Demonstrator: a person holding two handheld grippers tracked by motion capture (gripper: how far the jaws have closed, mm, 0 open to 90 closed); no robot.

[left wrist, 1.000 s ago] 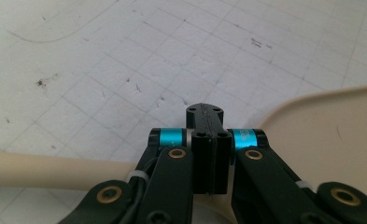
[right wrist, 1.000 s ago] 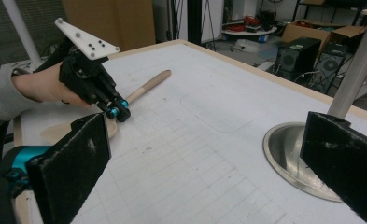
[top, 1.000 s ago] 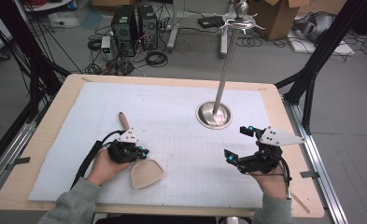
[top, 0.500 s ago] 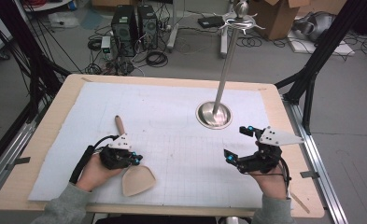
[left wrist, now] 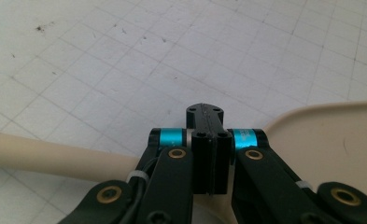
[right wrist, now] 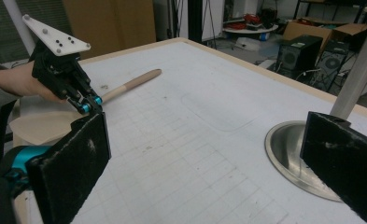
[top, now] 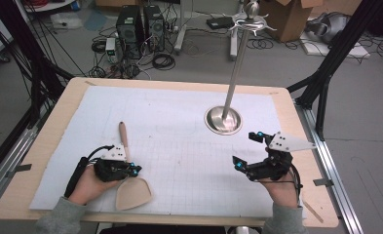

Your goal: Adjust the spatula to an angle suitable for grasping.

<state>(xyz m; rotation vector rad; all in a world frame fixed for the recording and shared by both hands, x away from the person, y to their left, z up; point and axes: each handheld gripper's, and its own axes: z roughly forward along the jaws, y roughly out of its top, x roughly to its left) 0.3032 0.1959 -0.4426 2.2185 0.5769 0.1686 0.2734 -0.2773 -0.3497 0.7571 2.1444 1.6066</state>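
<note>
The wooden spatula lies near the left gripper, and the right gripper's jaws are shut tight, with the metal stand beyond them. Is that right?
Not quite. The right gripper has its jaws wide apart, holding nothing, as the right gripper view shows. The rest holds: the wooden spatula lies by the left gripper, and the metal stand rises beyond the right gripper.

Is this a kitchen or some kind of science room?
Most likely a lab or workshop, not a kitchen. Computer towers and tangled cables sit on the floor, cardboard boxes stand behind, and the table is covered with a gridded white mat.
</note>
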